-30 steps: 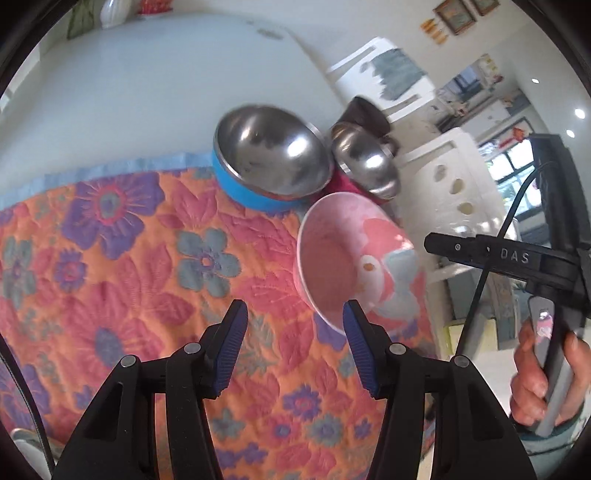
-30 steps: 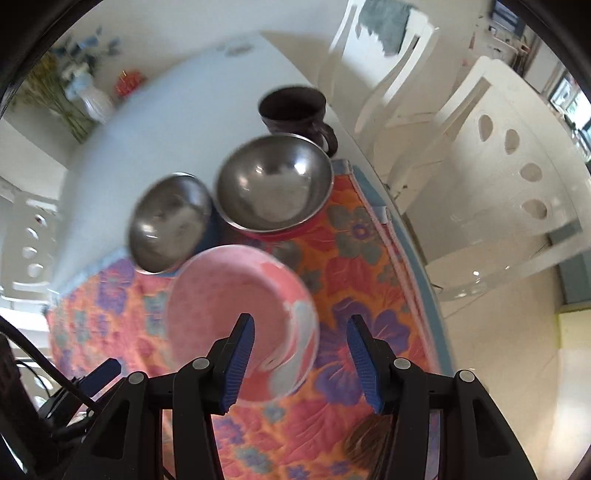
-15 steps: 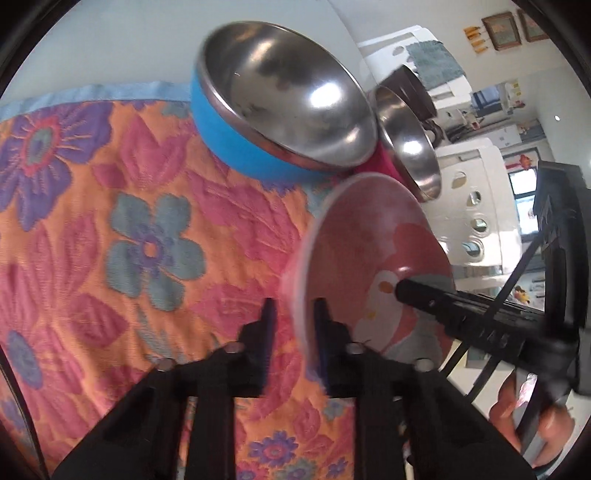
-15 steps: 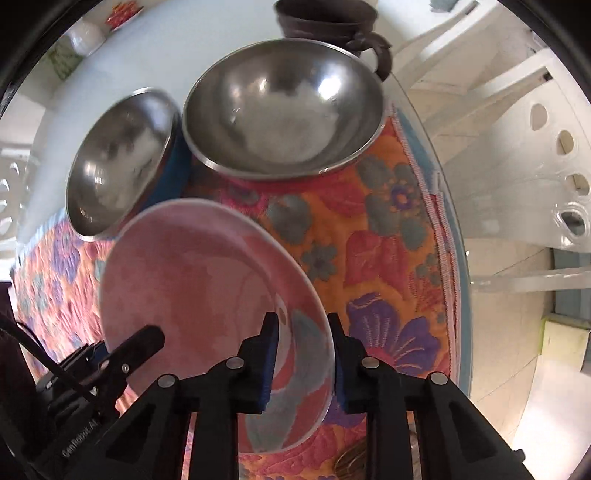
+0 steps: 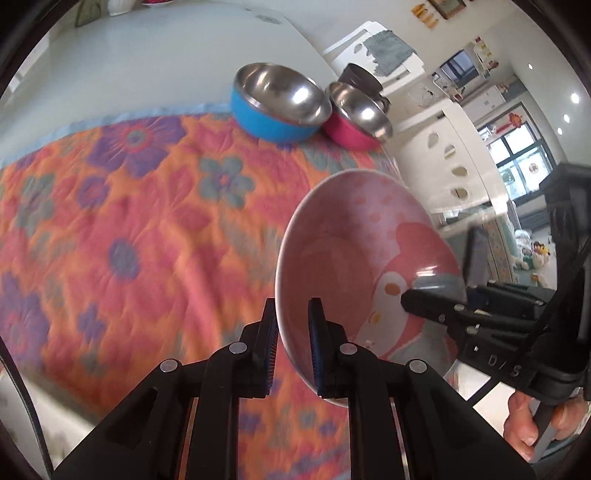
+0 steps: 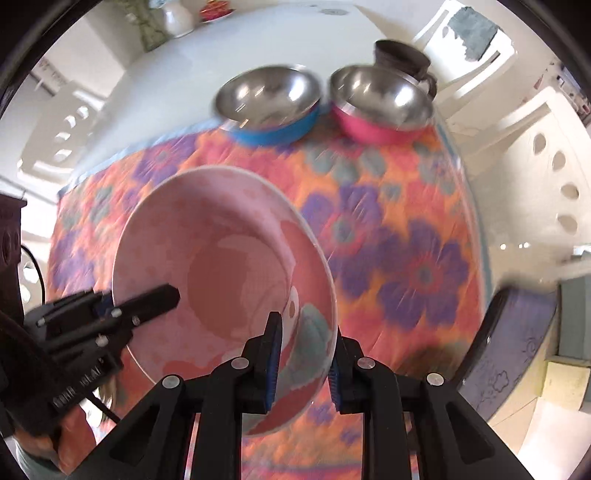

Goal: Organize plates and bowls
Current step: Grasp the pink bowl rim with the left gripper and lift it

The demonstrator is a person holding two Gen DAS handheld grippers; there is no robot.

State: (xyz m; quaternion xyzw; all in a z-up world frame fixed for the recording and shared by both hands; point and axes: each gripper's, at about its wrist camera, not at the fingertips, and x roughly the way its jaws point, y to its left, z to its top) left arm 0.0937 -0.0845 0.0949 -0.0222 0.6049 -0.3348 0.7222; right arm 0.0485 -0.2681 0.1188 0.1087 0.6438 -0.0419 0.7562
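A pink bowl (image 5: pixel 354 254) with a cartoon print hangs tilted above the flowered cloth, held on both sides. My left gripper (image 5: pixel 291 347) is shut on its near rim in the left wrist view, and my right gripper (image 5: pixel 424 299) clamps the opposite rim there. In the right wrist view the same pink bowl (image 6: pixel 221 266) fills the middle, my right gripper (image 6: pixel 304 354) shut on its rim and my left gripper (image 6: pixel 162 299) gripping the far left edge. A blue steel-lined bowl (image 5: pixel 277 103) and a pink steel-lined bowl (image 5: pixel 358 114) stand at the cloth's far edge.
A flowered orange cloth (image 5: pixel 110 229) covers the near part of a white table (image 5: pixel 147 55). A dark mug (image 6: pixel 402 59) stands behind the steel bowls. White chairs (image 6: pixel 546 155) line the right side. A vase (image 6: pixel 177 18) sits at the table's far end.
Both grippers went from open near the pink bowl to shut on its opposite rims. The bowl has been lifted and drawn away from the two steel-lined bowls, which now look farther off.
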